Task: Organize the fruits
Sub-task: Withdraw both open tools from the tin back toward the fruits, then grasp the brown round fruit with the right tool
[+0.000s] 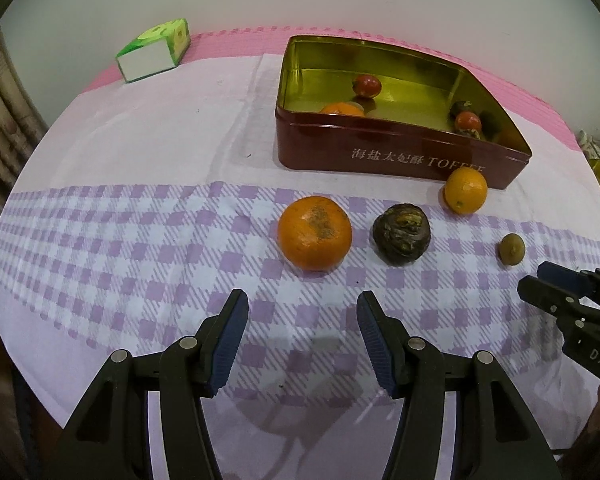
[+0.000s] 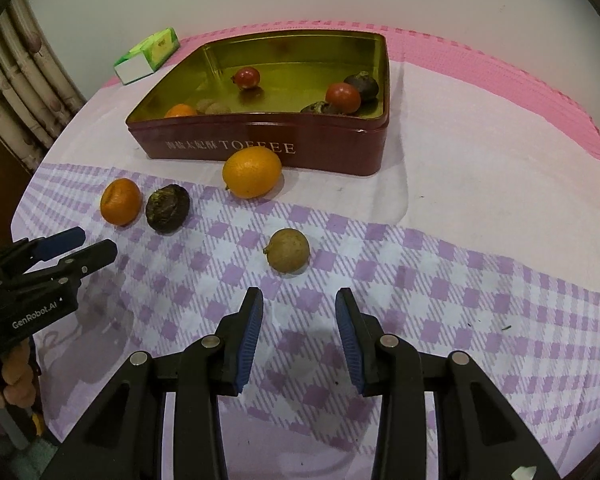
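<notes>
Covering the worktop [image 1: 140,128] is a white cloth with a lilac checked band, over pink matting; a pale wall stands behind and a patterned curtain [image 2: 28,92] hangs at the left edge. A green and white carton [image 1: 156,50] lies at the far left.

Beyond both sets of fingers sits a dark red toffee tin [image 2: 260,152], open, its long lettered side facing them; two red fruits, an orange one and some dark ones lie inside. Just ahead of the left gripper [image 1: 302,340] rests a scarred orange [image 1: 314,233], its rough patch facing up, with a wrinkled dark fruit [image 1: 401,234] just to its right. A smaller orange fruit [image 2: 252,173] lies touching or nearly touching the tin's front wall, long axis sideways. A small brown fruit [image 2: 287,250] sits just ahead of the right gripper [image 2: 299,340], stem end pointing left.

Both pairs of fingers stand partly apart and hold nothing, the left wider than the right
</notes>
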Tool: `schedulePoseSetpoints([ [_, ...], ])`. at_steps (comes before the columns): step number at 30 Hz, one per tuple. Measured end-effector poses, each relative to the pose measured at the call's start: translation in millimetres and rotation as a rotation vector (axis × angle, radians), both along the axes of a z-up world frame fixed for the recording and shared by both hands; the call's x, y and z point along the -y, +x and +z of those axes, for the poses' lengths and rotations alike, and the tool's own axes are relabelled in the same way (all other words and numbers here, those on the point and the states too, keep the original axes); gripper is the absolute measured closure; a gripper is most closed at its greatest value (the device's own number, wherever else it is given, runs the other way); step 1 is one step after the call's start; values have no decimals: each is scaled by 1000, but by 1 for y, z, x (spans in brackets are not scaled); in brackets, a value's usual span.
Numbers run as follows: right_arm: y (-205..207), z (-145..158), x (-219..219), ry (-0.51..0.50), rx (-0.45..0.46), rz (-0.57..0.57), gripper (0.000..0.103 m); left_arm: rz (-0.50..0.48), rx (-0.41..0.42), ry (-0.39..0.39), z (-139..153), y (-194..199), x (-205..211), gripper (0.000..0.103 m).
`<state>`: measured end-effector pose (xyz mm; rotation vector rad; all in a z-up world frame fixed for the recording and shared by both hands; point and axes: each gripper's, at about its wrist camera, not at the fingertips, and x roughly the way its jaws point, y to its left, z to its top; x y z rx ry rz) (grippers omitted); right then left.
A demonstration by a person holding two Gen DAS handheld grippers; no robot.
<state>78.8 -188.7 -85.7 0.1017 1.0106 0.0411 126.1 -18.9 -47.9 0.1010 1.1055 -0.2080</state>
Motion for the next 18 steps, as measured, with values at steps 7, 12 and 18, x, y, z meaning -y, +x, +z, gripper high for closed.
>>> schedulePoseSetpoints([
  [7, 11, -6, -3, 0, -15, 8, 67, 7, -10, -13, -8, 11, -2, 46],
  [12, 15, -7, -3, -5, -8, 6, 67, 16, -7, -19, -10, 16, -8, 46],
  [18, 18, -6, -1, -19, 9, 10, 67, 19, -4, -22, -14, 19, -10, 46],
])
